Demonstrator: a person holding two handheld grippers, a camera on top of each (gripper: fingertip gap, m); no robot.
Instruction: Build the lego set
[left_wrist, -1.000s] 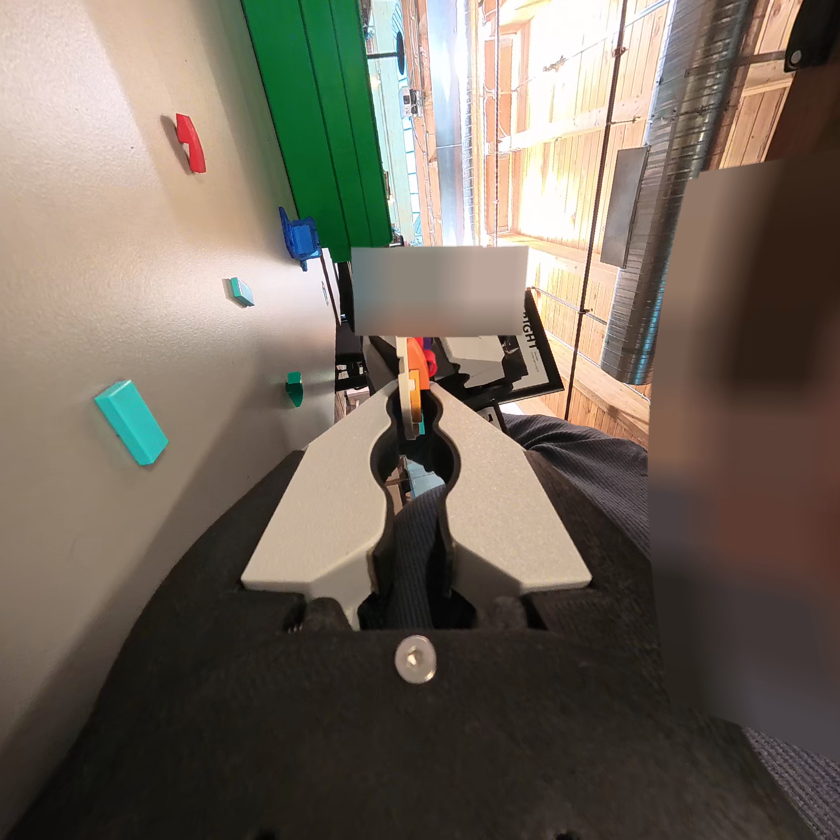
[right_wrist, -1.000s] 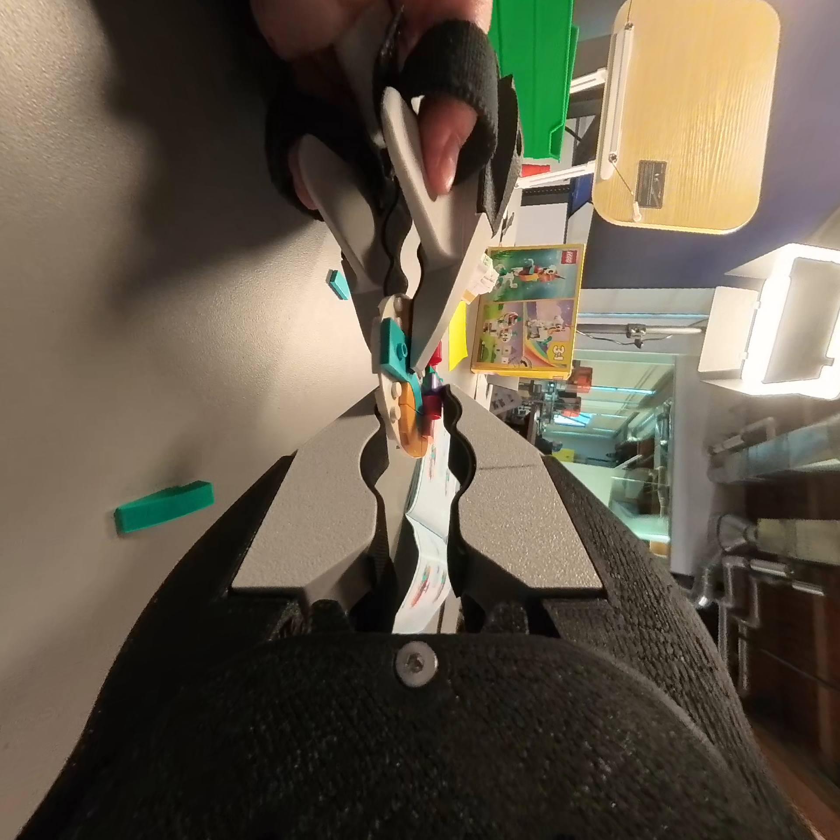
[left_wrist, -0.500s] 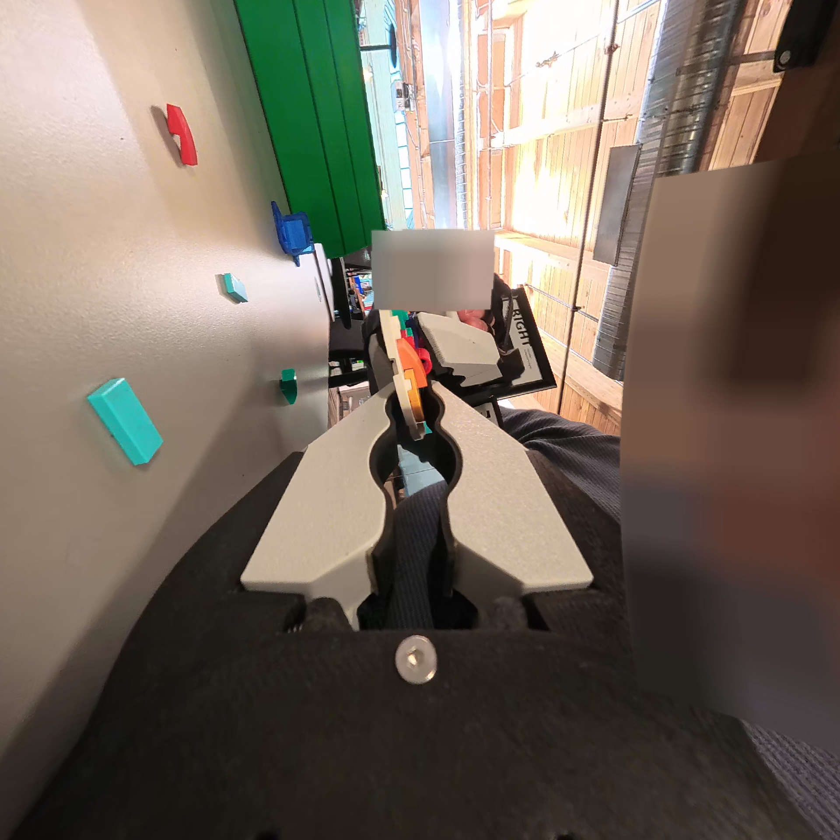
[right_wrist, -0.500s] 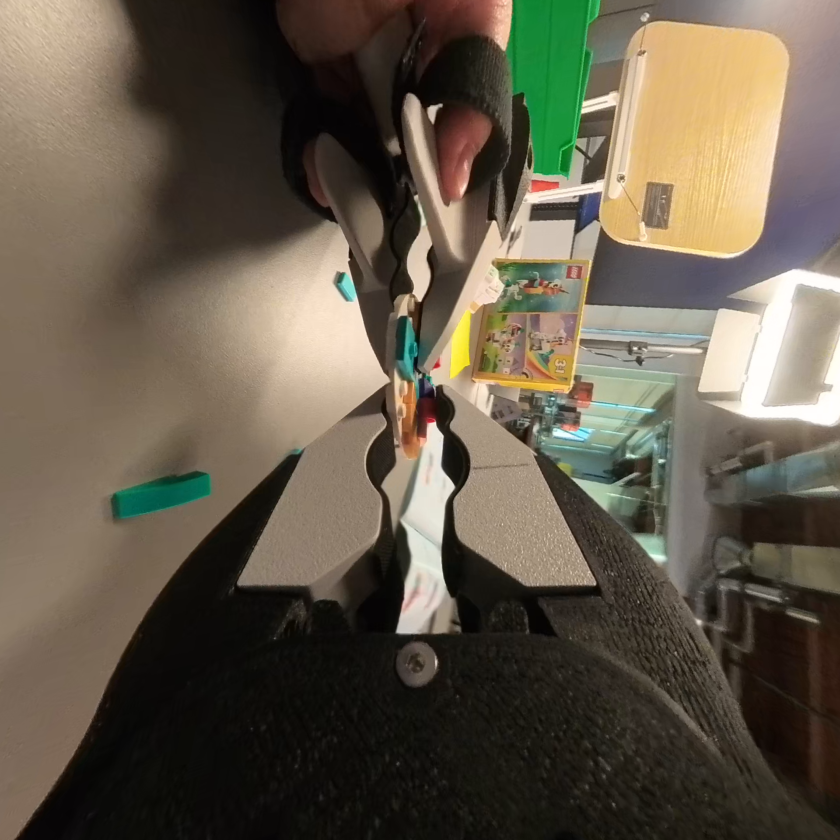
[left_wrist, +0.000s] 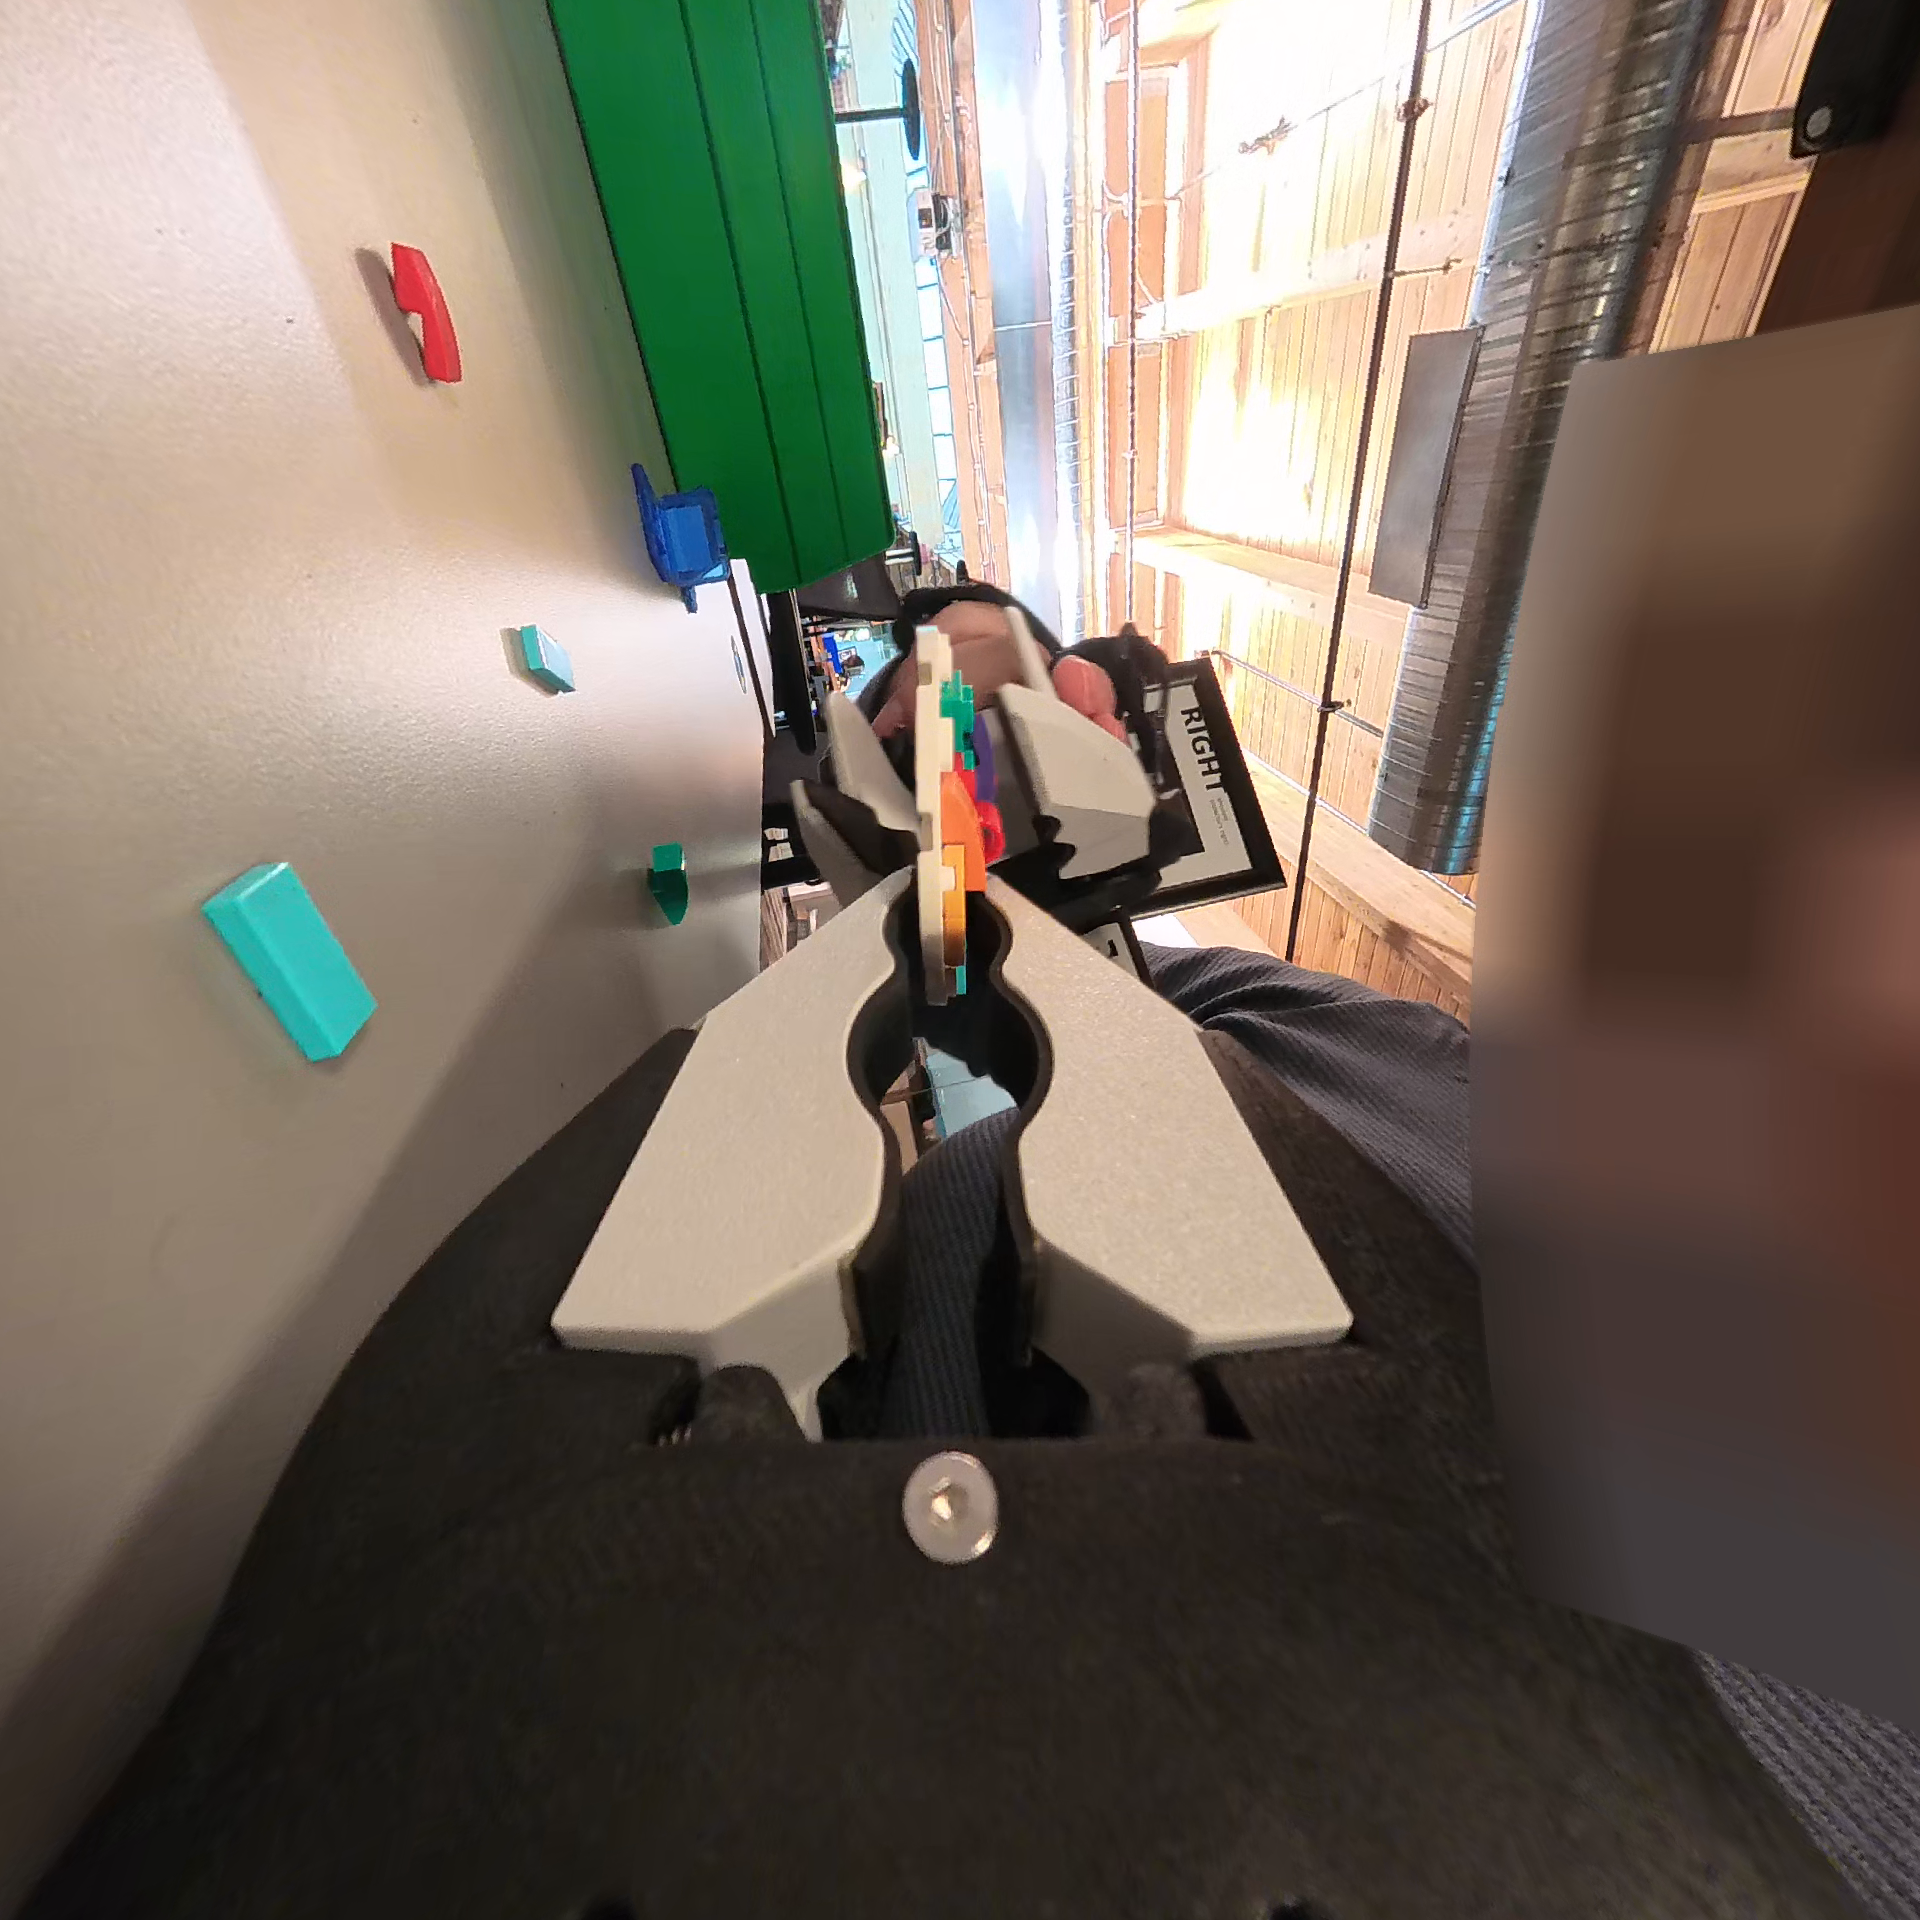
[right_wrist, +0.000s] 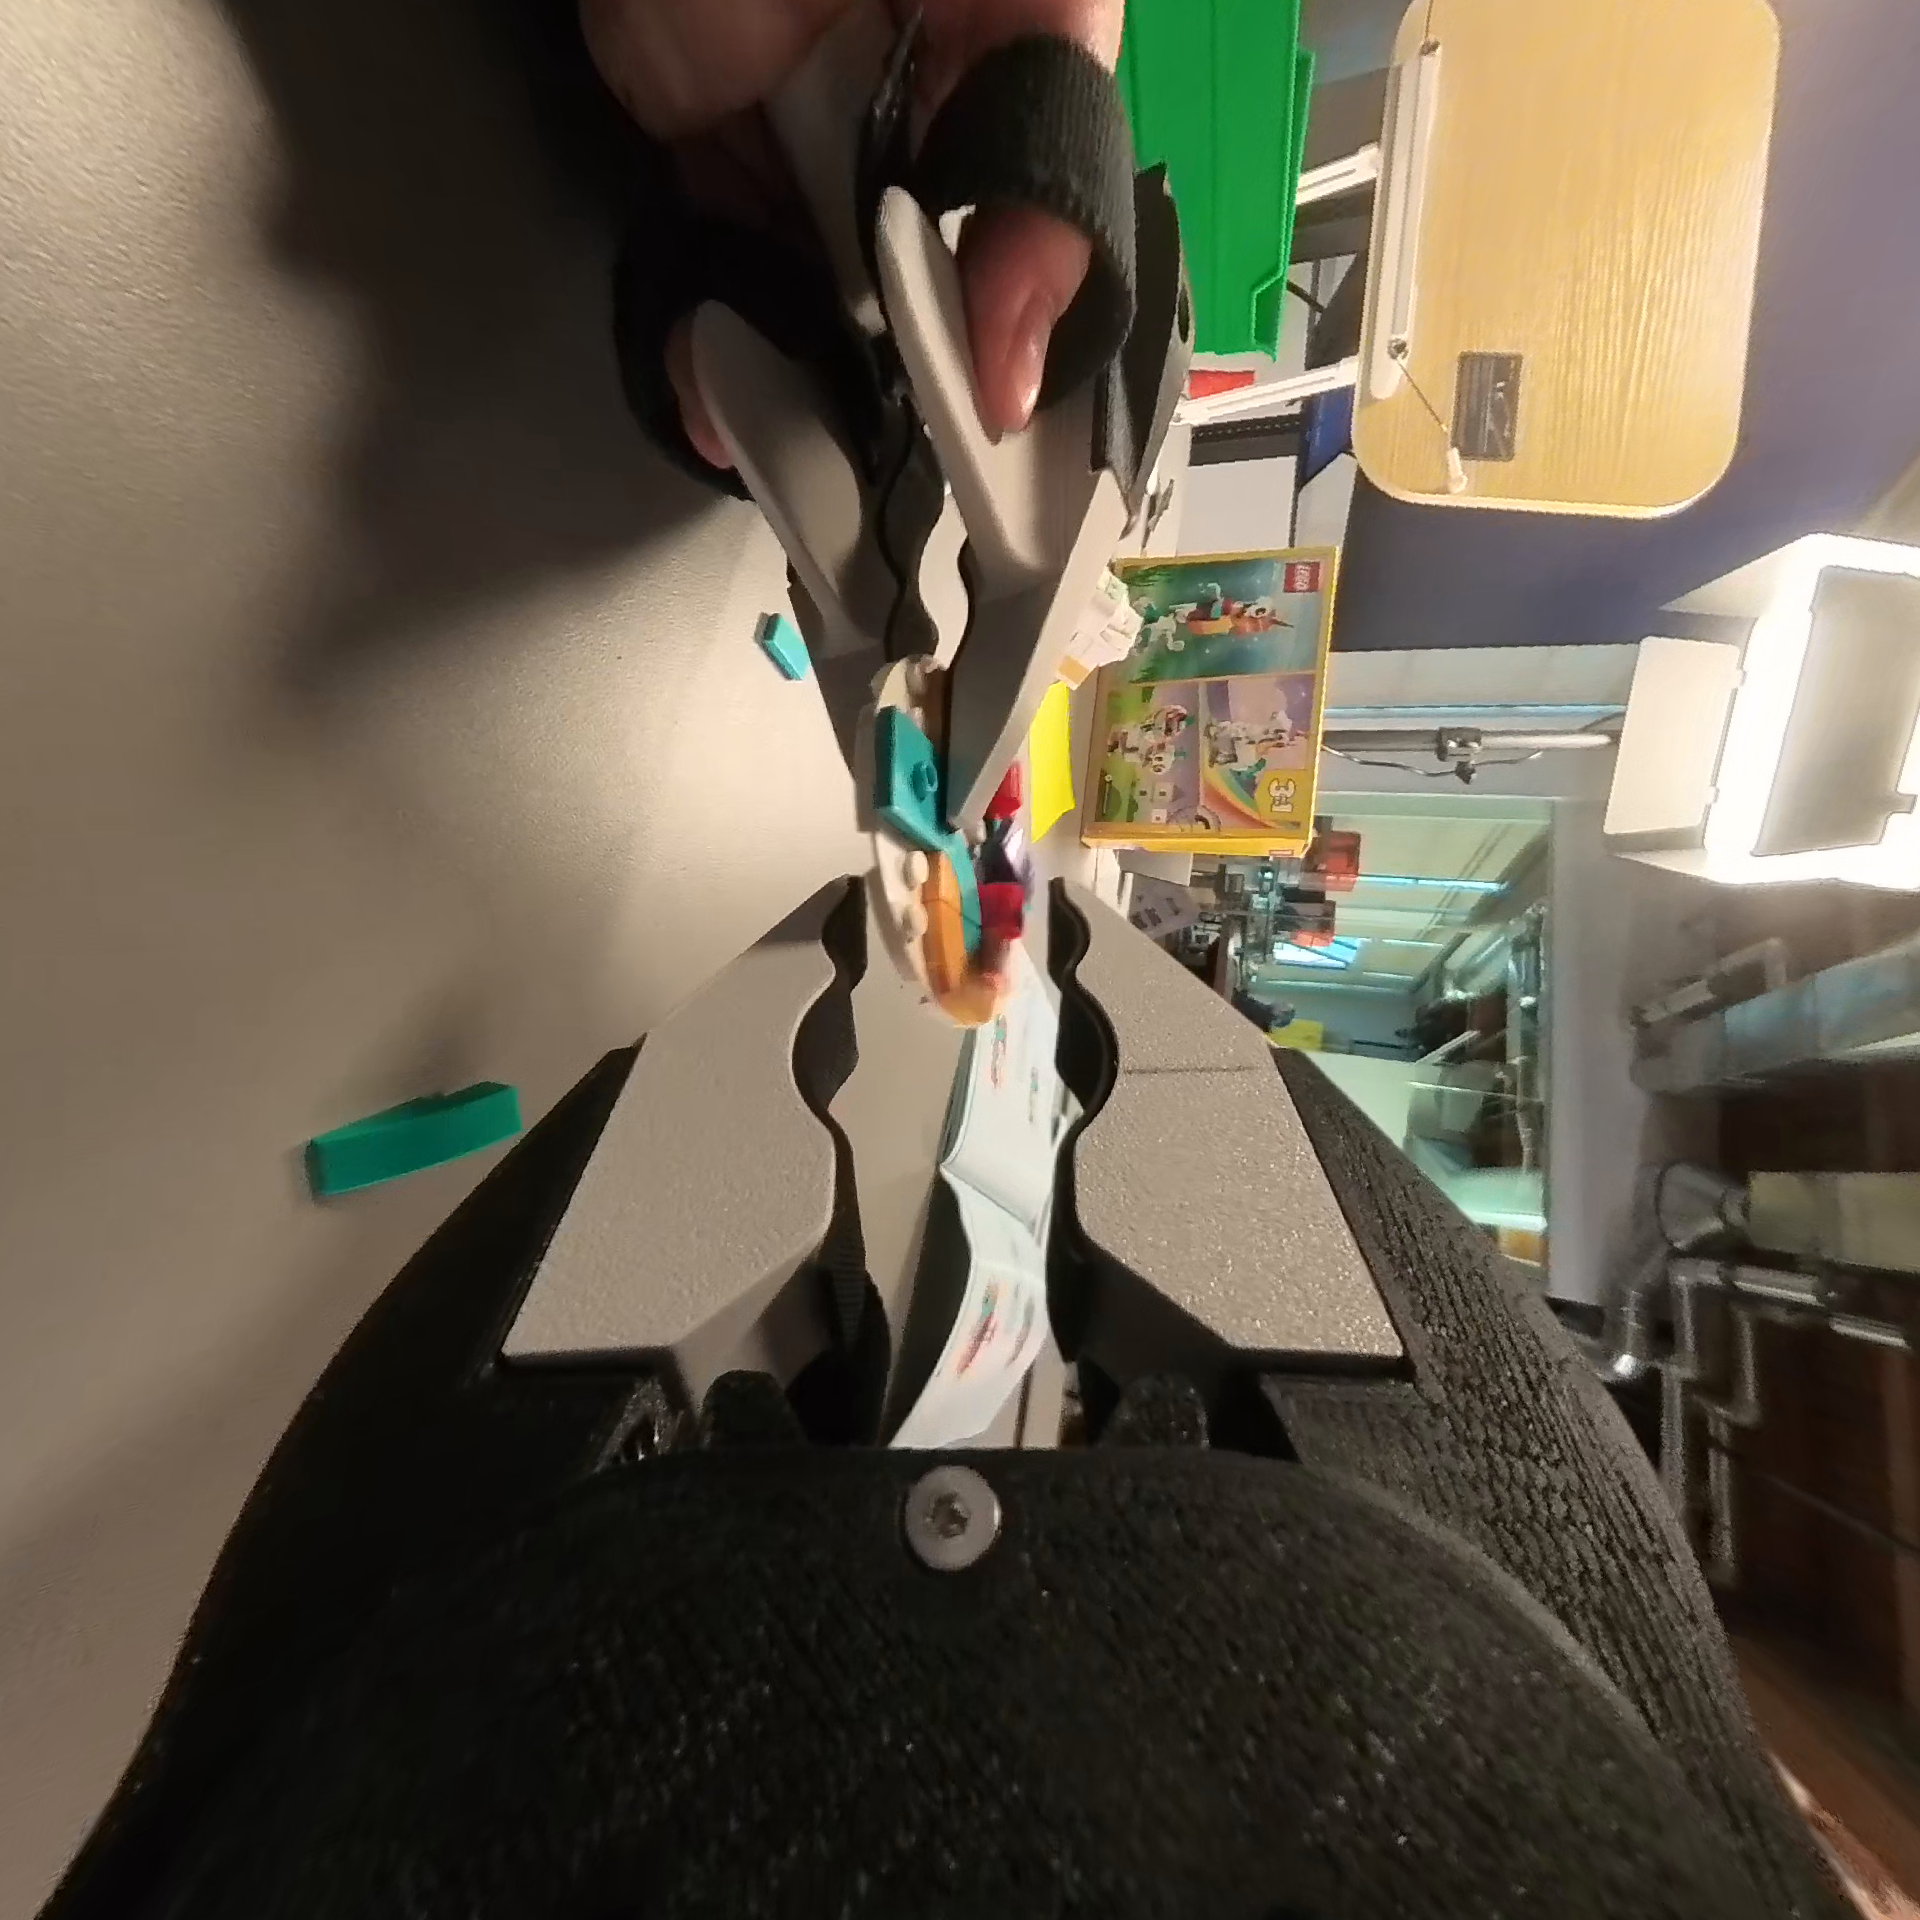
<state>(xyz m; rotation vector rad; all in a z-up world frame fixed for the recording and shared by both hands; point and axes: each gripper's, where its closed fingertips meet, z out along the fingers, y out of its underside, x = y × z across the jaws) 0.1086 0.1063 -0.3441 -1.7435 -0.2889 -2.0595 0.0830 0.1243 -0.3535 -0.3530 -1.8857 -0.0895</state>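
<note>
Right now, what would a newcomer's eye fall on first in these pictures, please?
The small multicoloured lego build, held in mid-air beside the grey table: the left gripper is shut on its lower end, and the right gripper stands open around it. Loose pieces dot the table, notably a turquoise brick and a red curved piece.

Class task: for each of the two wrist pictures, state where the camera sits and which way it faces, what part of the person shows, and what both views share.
Left wrist view: sits behind the left gripper, looking along its fingers, which are shut on the lego model, with the right gripper beyond; a sleeve shows.
Right wrist view: sits behind the open right gripper, facing the left gripper and the hand on it.
Shared: the model, both grippers, the grey table, tilted sideways in both.
</note>
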